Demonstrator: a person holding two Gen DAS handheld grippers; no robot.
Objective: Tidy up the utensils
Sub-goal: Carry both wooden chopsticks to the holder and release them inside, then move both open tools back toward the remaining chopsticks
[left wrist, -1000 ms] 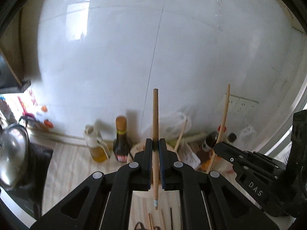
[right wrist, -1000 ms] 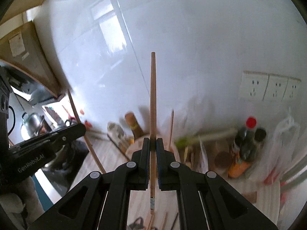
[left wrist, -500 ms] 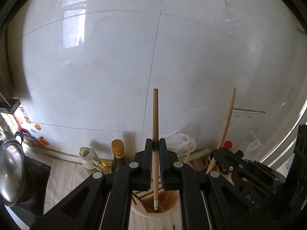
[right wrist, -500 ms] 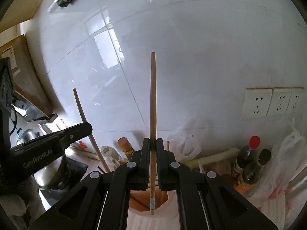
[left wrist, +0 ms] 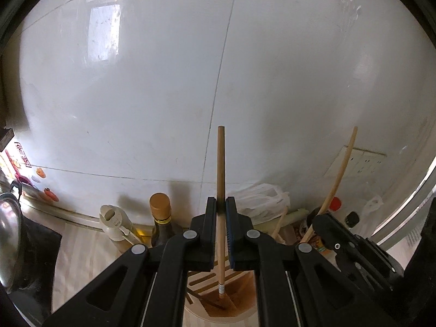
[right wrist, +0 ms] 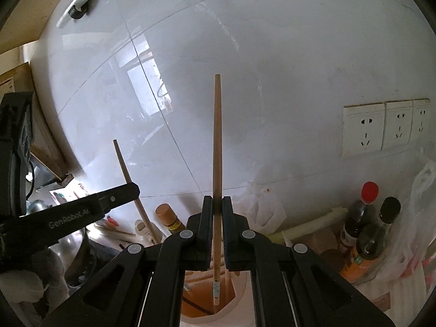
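Two chopsticks, one in each claw, and both are hanging over the holder right now. Far left on the counter sits a steel pot, well clear of the action. Next along, an oil jug and a brown-capped sauce bottle stand against the white tiled wall, just behind where I'm working. My left gripper is clenched on its chopstick, held upright so the thin decorated end points straight down; I judge that's the only way it slides cleanly into a compartment. Its tip sits over the wooden utensil holder, above a divider slot where other sticks already lie. Moving right, my right gripper is clamped just as tight on the second chopstick, also vertical, tip dipping toward the holder's orange-brown interior. Both tips look near the opening; whether either is past the rim I can't tell. Further right, two dark bottles and a plastic bag crowd the corner under the wall sockets, so I'd keep my right side tucked in.
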